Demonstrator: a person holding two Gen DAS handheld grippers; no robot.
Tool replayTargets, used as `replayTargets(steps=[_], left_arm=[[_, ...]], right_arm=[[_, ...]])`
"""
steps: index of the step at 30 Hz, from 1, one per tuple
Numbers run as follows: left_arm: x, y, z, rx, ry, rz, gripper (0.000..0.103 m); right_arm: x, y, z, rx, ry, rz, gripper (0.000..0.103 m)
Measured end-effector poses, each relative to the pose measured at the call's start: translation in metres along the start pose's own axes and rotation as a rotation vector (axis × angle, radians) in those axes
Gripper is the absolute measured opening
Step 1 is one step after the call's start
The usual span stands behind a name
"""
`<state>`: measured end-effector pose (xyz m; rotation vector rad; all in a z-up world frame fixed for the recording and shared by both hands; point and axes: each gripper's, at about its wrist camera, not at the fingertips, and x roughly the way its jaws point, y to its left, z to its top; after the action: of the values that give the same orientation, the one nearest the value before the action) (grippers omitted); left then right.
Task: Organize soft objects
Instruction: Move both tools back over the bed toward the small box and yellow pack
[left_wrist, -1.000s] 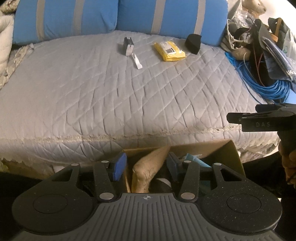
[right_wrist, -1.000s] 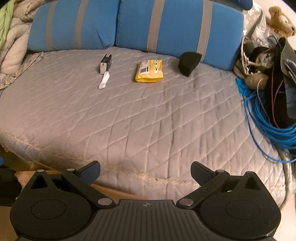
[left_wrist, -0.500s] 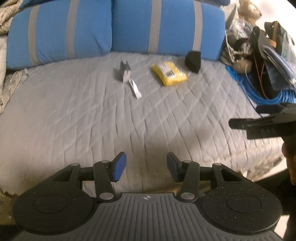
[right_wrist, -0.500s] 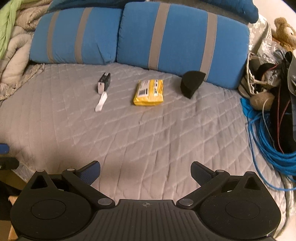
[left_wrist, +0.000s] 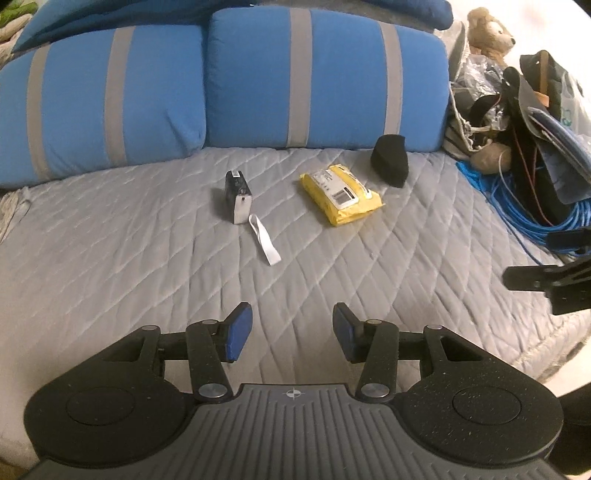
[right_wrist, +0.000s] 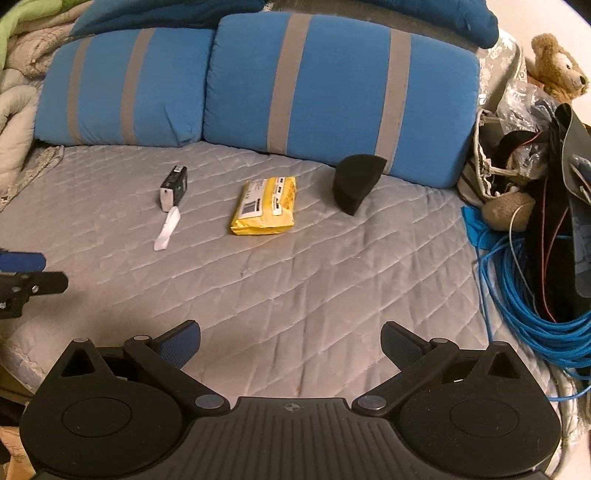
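Both the left gripper (left_wrist: 291, 332) and right gripper (right_wrist: 290, 343) hover with jaws apart, empty, over the quilt (right_wrist: 295, 277), facing a yellow packet (right_wrist: 266, 206) (its label's print unreadable).

Two striped blue pillows (right_wrist: 122, 88) (right_wrist: 340, 92), one yellow packet (right_wrist: 266, 205), one black foam wedge (right_wrist: 356, 182), one small camera (right_wrist: 173, 186) (white strap attached), one teddy bear (right_wrist: 557, 66) far right.

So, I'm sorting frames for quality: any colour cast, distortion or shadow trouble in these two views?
Left wrist view: warm yellowish cast, fisheye bends the blue pillows, and the yellow packet is sharp with a readable label block. Right wrist view: same cast, dark vignetted corners, and a soft shadow on the grey quilt ahead of the jaws.
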<state>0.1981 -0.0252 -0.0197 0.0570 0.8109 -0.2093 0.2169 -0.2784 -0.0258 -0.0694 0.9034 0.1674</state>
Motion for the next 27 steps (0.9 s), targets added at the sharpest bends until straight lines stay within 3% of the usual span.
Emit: replayTargets(steps=[12, 27], left_arm=[[0.038, -0.002, 0.02, 0.044, 0.006, 0.004, 0.047], [0.089, 0.008, 0.044, -0.007, 0.057, 0.028, 0.046]], right_arm=[[0.027, 0.004, 0.016, -0.051, 0.022, -0.008, 0.103], [0.048, 0.007, 0.029, -0.032, 0.057, 0.013, 0.103]])
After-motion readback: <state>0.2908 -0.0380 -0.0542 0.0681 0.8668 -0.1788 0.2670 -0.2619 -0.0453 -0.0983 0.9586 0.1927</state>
